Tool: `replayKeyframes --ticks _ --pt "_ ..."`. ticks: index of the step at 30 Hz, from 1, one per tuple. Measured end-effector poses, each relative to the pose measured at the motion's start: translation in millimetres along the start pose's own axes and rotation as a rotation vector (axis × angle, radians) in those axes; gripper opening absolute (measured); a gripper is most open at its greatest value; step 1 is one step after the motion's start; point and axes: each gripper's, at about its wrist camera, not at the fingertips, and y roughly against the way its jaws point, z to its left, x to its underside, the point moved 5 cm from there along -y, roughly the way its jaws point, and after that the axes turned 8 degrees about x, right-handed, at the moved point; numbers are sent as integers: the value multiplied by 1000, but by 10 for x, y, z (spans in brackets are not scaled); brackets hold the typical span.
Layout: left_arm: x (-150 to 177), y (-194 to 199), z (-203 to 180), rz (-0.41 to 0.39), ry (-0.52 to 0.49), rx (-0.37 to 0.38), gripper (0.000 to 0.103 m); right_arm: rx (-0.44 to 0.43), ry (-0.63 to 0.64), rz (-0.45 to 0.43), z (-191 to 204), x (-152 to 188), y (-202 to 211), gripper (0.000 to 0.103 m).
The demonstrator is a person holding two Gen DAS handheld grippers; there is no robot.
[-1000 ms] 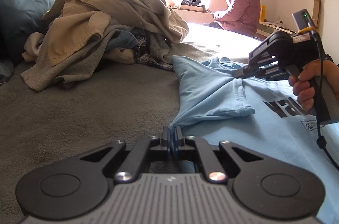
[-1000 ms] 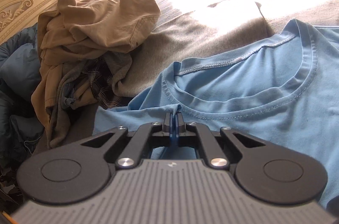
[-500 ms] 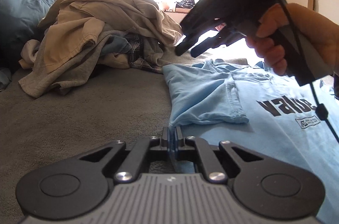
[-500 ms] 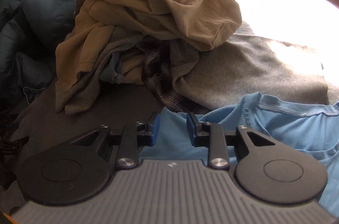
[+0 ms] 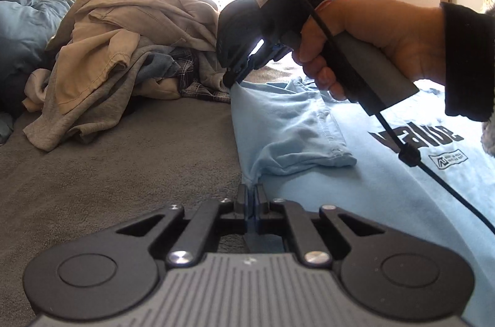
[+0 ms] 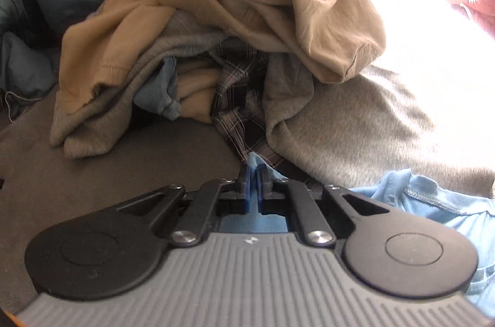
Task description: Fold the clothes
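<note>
— Where does the light blue T-shirt [image 5: 355,190] lie?

— Spread print-side up on the grey blanket of the bed [image 5: 117,169], the black lettering showing. One short sleeve [image 5: 297,138] is turned in over the chest, so the shirt has a straight folded edge along the side toward the heap.

— And the tongs?

— The left tongs [image 5: 251,194] are pressed together on the shirt's side edge just below that sleeve. The right tongs [image 6: 253,181], held in the person's right hand [image 5: 380,42], are nearly closed with a peak of the blue cloth standing between them at the shoulder corner; in the left wrist view their tips meet the far end of the same edge. The fingers look narrow enough to be pinching, though a small gap shows.

— How far along is the folding?

— As a judgement: part way on this one shirt. The sleeve is in, and both tongs hold the two ends of one long side, which suits carrying that side across the body. The rest of the shirt lies flat. Beyond it, the pile of clothes [image 6: 222,17], a tan garment on top with grey, plaid and denim pieces under it, is crumpled against the blue duvet [image 5: 24,29] and is plainly left to fold.
</note>
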Motion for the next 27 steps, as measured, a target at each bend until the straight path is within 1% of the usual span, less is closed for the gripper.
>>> replayKeyframes --ticks 5,6,9,10,11,12,13,14,15,16,18,21,23,25,26,27 --pt "13 -15 4 14 4 -2 4 -69 -64 -29 -60 5 -89 3" --pt "13 -15 13 16 9 1 4 -83 -77 -35 -72 6 -107 5" --pt "14 -13 64 17 41 22 4 -125 -119 -52 -119 13 -137 5" --pt "13 -14 90 18 57 30 5 -144 -151 -47 -209 57 17 6" --pt "13 -16 114 19 71 36 5 -162 -184 -43 -299 102 171 9" --pt "13 -19 136 20 84 40 6 -181 -217 -39 -388 145 324 16" --pt "14 -21 152 20 94 42 7 -199 -249 -34 -478 189 479 20" --pt "14 -22 163 21 101 43 8 -218 -282 -30 -569 232 633 28" --pt "15 -23 172 21 107 44 8 -236 -314 -26 -659 276 787 31" --pt "16 -23 178 22 112 44 8 -254 -345 -16 -743 328 932 31" --pt "17 -26 191 22 119 43 8 -276 -376 73 -824 565 1075 34" --pt "18 -26 211 23 131 41 8 -301 -410 216 -792 888 1053 34" --pt "20 -22 221 23 136 40 8 -308 -418 270 -725 1049 1004 34" --pt "23 -21 224 25 134 38 8 -321 -405 282 -647 1154 969 34" --pt "25 -20 224 26 132 37 8 -327 -398 286 -609 1202 953 29" --pt "26 -19 225 27 130 36 8 -321 -386 278 -582 1219 956 14"
